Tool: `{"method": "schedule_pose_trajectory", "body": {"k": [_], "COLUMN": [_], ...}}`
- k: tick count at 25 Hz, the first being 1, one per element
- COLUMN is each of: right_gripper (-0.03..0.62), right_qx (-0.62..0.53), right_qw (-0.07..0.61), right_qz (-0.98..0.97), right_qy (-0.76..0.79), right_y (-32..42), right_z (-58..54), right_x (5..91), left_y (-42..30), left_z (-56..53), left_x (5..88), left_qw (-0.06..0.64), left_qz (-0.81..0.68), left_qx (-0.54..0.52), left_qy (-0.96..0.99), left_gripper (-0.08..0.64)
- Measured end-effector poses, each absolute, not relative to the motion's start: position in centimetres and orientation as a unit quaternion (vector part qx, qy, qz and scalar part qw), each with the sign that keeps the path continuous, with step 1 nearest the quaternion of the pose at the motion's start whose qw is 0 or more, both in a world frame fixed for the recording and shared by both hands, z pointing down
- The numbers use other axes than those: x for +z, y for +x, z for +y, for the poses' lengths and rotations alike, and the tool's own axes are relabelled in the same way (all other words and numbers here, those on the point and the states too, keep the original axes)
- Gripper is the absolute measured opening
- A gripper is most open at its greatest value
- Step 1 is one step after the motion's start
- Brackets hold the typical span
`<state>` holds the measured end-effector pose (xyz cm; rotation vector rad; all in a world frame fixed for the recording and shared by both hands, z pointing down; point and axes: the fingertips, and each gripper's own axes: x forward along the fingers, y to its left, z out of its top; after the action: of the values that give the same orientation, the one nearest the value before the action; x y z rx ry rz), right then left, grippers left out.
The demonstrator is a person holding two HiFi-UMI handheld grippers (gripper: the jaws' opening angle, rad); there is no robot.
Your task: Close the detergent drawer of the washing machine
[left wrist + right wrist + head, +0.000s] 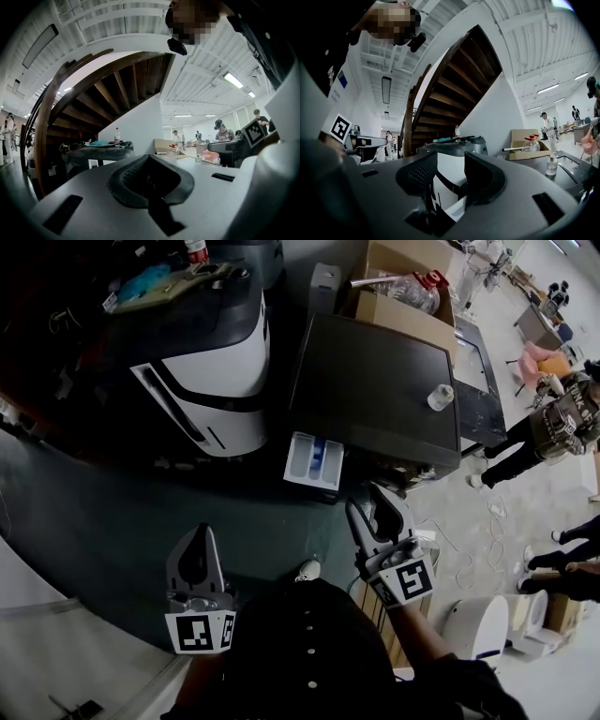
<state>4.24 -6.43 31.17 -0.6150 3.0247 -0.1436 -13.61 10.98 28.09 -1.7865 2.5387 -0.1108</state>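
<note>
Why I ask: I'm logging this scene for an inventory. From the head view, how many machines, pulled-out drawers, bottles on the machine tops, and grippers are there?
Machines: 2 (washing machine, white-and-black machine)
Pulled-out drawers: 1 (detergent drawer)
Bottles on machine tops: 2 (small clear bottle, red-labelled bottle)
Grippers: 2 (left gripper, right gripper)
Total: 7

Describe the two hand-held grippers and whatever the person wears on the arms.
The left gripper and the right gripper look alike: smooth light grey plastic bodies tapering to two jaws lined with textured black pads. Each bears a cube with black-and-white square markers: the left cube, the right cube. The person wears a black long-sleeved top with small pale buttons.
</note>
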Motion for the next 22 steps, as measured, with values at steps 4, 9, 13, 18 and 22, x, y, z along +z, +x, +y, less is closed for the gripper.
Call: {"method": "schedule_pose_trajectory", "body": {"k": [4,9,13,18,22], "right_gripper": [0.178,0.178,0.181,0.181,0.183], "right_qx": [-0.053,-0.059,-0.056,-0.05,-0.054], "right_qw": [0.034,0.016,0.013,0.009,0.002], "right_qz": [0.977,0.972,0.967,0.949,0.938], "right_qy": [-0.202,-0.227,-0.249,-0.311,-0.344], "right_y": [3.6,3.3,2.2,1.5,0.9], "right_z": [-7.4,-8.2,-9.0,-10.0,-10.1], "right_x": [30.8,32.1,32.5,32.8,33.8], "left_y": [-13.9,-15.1,-16.9,-19.6,-21.8], "left_z": [9.8,8.4,6.3,2.8,0.9], "left_x": [28.5,29.3,29.6,29.8,29.4], "left_qw": [0.009,0.003,0.007,0.014,0.021], "left_qz": [0.815,0.803,0.785,0.739,0.717], "left_qx": [-0.034,-0.037,-0.034,-0.044,-0.048], "left_qy": [-0.578,-0.595,-0.619,-0.672,-0.695], "left_gripper": [0.015,0.015,0.015,0.015,0.015]}}
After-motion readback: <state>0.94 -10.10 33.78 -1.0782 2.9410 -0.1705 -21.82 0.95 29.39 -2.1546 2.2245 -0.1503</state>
